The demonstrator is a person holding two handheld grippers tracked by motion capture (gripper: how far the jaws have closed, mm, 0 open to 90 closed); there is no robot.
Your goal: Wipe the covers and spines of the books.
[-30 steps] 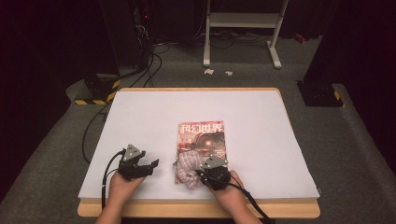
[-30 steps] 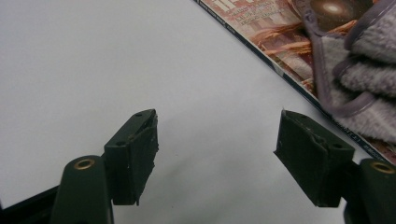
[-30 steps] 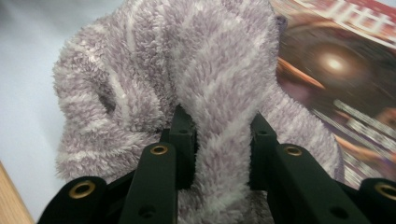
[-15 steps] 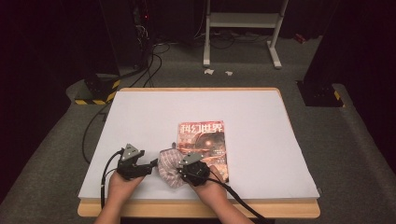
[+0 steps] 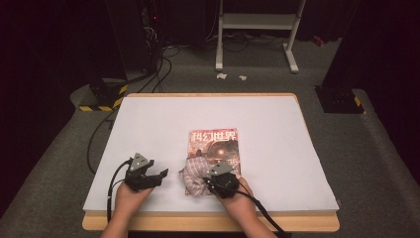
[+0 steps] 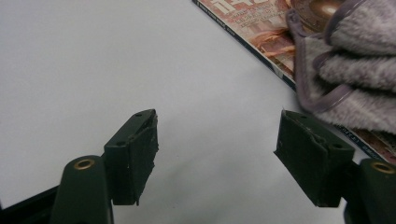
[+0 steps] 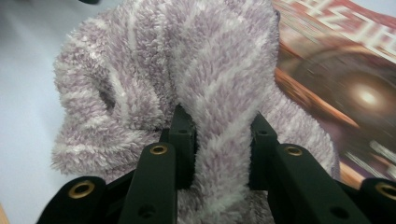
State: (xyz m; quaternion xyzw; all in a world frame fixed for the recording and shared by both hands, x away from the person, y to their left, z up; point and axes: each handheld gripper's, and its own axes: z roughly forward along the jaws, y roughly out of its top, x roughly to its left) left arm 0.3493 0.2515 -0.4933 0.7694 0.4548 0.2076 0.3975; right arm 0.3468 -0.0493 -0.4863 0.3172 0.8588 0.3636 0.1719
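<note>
Because the white table [image 5: 148, 124] is bare apart from one magazine [image 5: 214, 144], which lies flat near its middle, the wiping has a firm base. The fluffy cloth [image 5: 194, 174] is bunched over the magazine's near left corner, spilling onto the table, probably to rub the cover. The right gripper [image 7: 217, 140] pinches a thick fold of it between narrow jaws. The left gripper [image 6: 217, 144] waits just left, jaws wide and empty, likely ready to steady things.
</note>
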